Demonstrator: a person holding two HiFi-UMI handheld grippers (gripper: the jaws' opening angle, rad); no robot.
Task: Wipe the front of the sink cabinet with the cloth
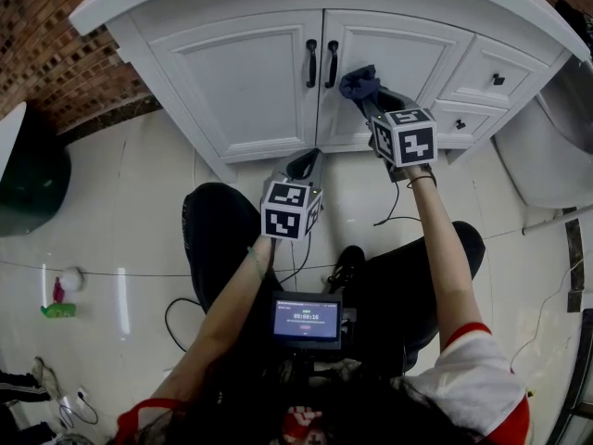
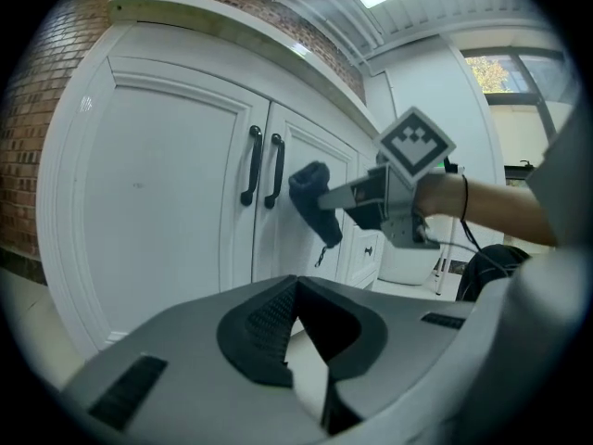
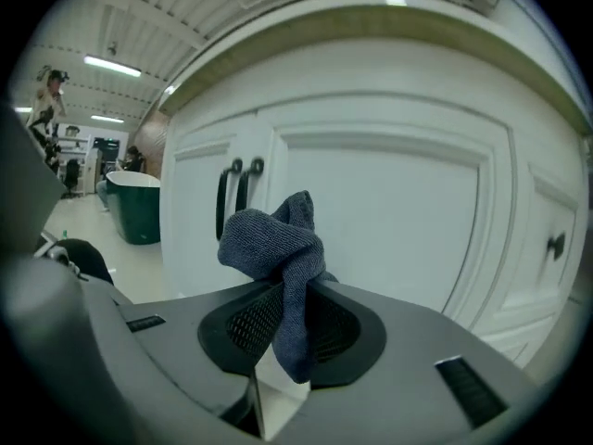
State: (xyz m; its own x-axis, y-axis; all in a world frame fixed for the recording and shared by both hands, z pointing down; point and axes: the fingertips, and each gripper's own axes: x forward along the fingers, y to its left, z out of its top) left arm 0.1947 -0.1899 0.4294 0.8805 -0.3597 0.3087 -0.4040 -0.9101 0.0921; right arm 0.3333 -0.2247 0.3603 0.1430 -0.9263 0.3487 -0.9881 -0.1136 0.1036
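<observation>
The white sink cabinet has two panelled doors with black handles at the centre. A bunched dark blue cloth is pinched in my right gripper and sits against the right door, just right of the handles. In the right gripper view the cloth stands up from between the shut jaws. My left gripper hangs lower, near the cabinet's base, with its jaws shut and nothing between them. The left gripper view shows the cloth touching the right door.
Small drawers with black knobs flank the right door. A white toilet stands at the right. A dark green tub sits at the left. Brown brick wall runs behind. The person's dark-trousered legs fill the tile floor below.
</observation>
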